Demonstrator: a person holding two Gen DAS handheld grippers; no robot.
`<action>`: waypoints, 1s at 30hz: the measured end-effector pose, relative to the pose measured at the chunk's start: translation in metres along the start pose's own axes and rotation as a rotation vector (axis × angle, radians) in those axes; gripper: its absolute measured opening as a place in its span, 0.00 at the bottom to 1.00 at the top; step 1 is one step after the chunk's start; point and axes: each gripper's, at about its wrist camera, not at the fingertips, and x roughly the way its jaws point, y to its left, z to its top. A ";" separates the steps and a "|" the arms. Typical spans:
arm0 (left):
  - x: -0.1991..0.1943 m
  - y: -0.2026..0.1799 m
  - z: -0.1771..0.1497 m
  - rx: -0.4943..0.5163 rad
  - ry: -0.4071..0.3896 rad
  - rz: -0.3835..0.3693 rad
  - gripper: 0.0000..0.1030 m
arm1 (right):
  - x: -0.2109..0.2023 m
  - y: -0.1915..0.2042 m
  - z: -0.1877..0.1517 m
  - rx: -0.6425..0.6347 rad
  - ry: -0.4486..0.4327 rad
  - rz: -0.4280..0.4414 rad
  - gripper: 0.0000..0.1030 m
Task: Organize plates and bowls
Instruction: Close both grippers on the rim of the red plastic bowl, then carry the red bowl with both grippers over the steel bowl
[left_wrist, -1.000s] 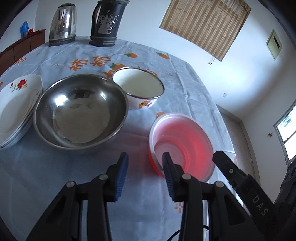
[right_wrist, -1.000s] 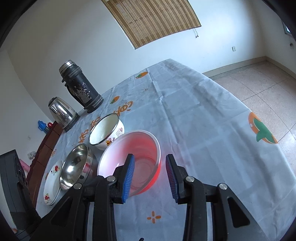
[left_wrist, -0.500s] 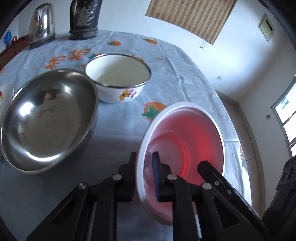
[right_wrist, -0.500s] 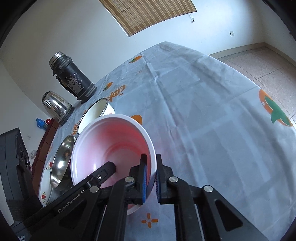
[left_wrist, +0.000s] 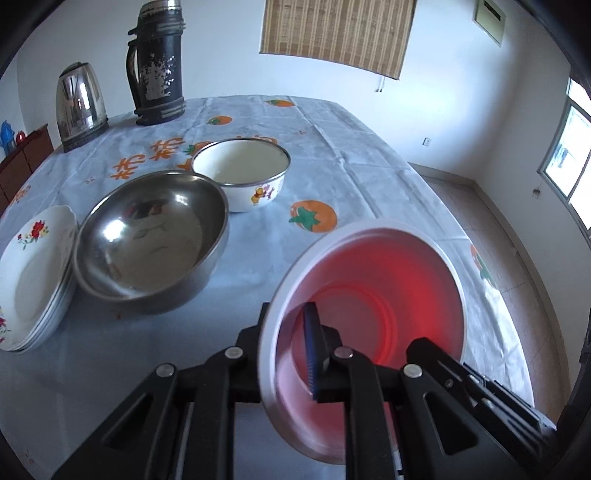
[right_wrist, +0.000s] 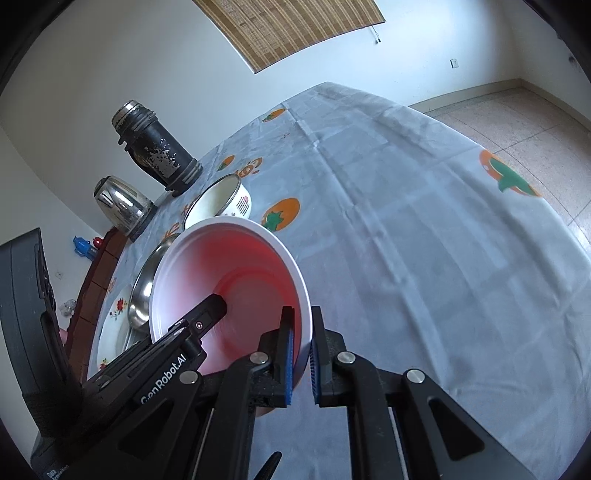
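the left gripper (left_wrist: 286, 350) pinches the near rim of the round red plastic bowl with a white rim (left_wrist: 373, 280), one blue-padded finger inside the bowl and the other outside its wall; the right gripper (right_wrist: 300, 363) clamps the same bowl (right_wrist: 236, 280) at the opposite side of the rim, its blue pads pressed on either face of the wall; the bowl is tilted and held clear of the pale blue tablecloth printed with orange fruit (left_wrist: 332, 147), above the table's near right part; toward the left edge lie a stack of white flowered plates (left_wrist: 33, 273), then a wide stainless steel bowl (left_wrist: 151, 236) just beside it, then a white enamel bowl with a dark rim (left_wrist: 242, 177) close behind; at the far left corner stand a shiny steel electric kettle (left_wrist: 79, 105) and a tall dark worn thermos flask (left_wrist: 159, 62).
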 end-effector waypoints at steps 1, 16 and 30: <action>-0.004 0.000 -0.005 0.013 -0.004 0.002 0.13 | -0.004 0.001 -0.005 0.002 0.000 0.001 0.08; -0.040 0.018 -0.047 0.086 0.003 0.000 0.13 | -0.034 0.016 -0.061 0.022 0.011 0.000 0.08; -0.075 0.061 -0.019 0.039 -0.081 0.019 0.13 | -0.039 0.080 -0.043 -0.081 -0.027 0.038 0.08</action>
